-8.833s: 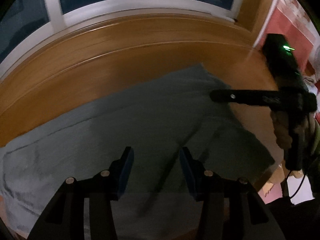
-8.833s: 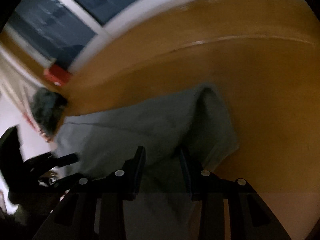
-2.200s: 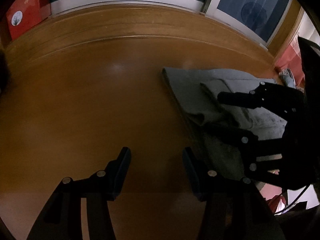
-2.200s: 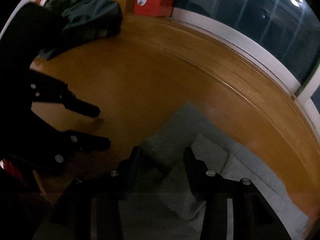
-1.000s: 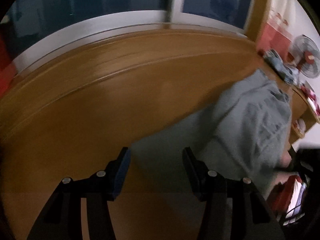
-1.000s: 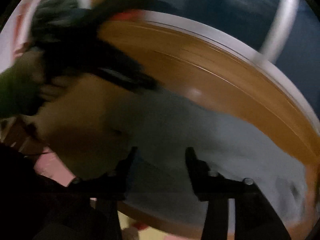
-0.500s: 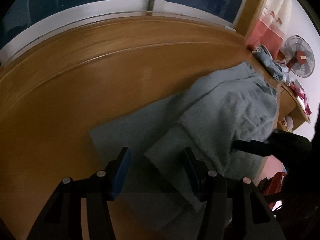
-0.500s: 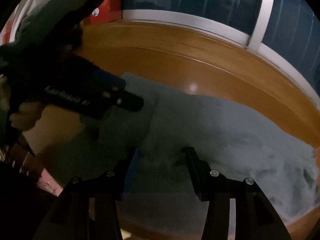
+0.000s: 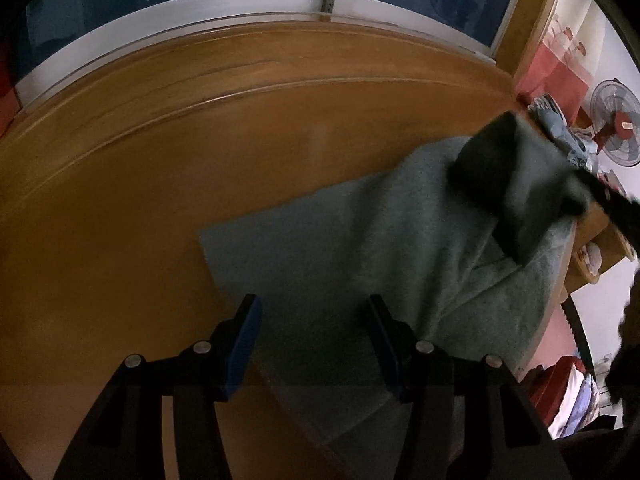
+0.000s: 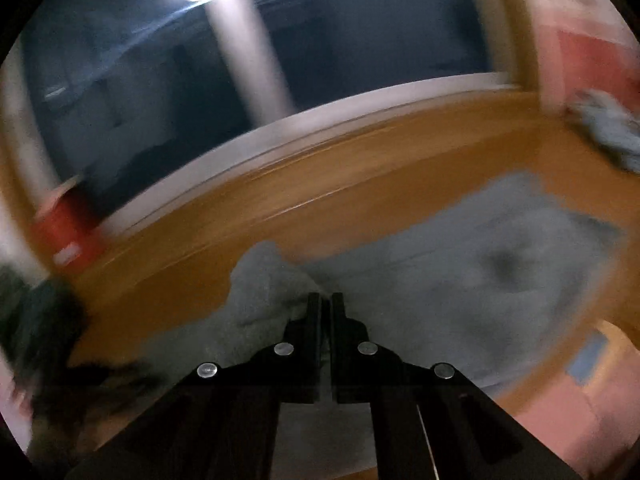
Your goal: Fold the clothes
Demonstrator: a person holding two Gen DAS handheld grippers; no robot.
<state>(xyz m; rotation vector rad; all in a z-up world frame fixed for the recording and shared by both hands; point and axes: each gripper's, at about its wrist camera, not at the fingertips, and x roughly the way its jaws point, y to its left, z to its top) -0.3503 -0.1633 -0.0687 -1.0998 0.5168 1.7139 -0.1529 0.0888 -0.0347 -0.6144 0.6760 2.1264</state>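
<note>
A grey-green garment (image 9: 360, 240) lies partly folded on the wooden table (image 9: 160, 160). My left gripper (image 9: 314, 312) hovers open over its near left part, with nothing between the fingers. In the left wrist view a fold of the cloth (image 9: 528, 184) is lifted at the far right, hanging from the black right gripper. My right gripper (image 10: 326, 300) is shut on a bunched edge of the garment (image 10: 264, 284); the rest of the cloth (image 10: 480, 272) spreads to the right, blurred.
Dark window panes with a white sill (image 9: 180, 12) run along the table's far side. A fan (image 9: 614, 120) and a small cloth pile (image 9: 560, 132) stand at the right. A red box (image 10: 68, 232) sits at the far left in the right wrist view.
My right gripper has gone from open over the garment to shut on its edge and has lifted a fold. The left gripper stayed open and shifted slightly over the cloth.
</note>
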